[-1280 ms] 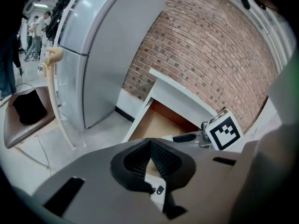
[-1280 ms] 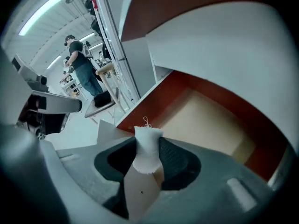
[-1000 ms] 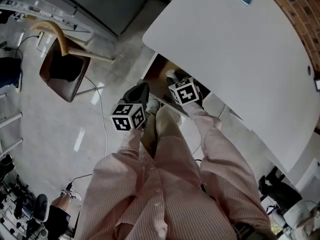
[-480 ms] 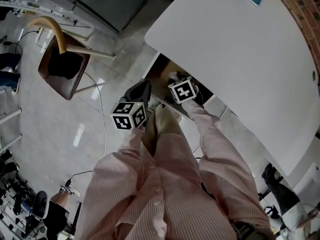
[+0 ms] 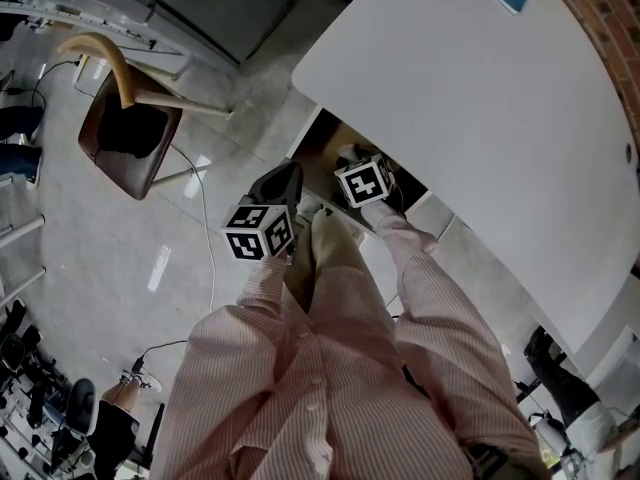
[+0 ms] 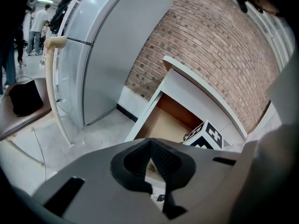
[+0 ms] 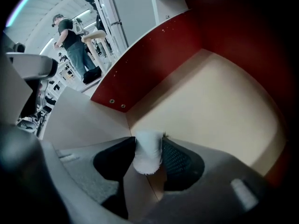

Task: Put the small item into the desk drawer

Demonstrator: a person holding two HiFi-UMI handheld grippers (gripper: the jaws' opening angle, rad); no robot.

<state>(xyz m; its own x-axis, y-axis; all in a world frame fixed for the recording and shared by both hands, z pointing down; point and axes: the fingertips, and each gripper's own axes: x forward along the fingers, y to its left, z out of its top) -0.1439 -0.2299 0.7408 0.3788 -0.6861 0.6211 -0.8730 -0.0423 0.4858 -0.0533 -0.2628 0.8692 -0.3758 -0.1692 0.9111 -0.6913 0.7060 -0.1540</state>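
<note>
In the right gripper view, a small white item (image 7: 148, 149) stands between the pads of my right gripper (image 7: 149, 158), touching both. The jaws are opening around it. They reach into the open desk drawer (image 7: 219, 101), just above its pale floor near the reddish side wall. In the head view the right gripper (image 5: 350, 158) is at the drawer (image 5: 318, 146) under the white desk (image 5: 480, 108), its tips hidden. My left gripper (image 5: 278, 186) hangs outside the drawer, to the left. Its jaws (image 6: 150, 158) are shut with nothing in them.
A chair (image 5: 125, 133) with a wooden back stands on the floor to the left. A cable (image 5: 208, 258) lies on the floor. A tall grey cabinet (image 6: 107, 45) and a brick wall (image 6: 210, 41) are behind the desk. A person (image 7: 70, 41) stands far off.
The right gripper's cube has shifted slightly left and deeper toward the drawer. The left gripper has hardly moved.
</note>
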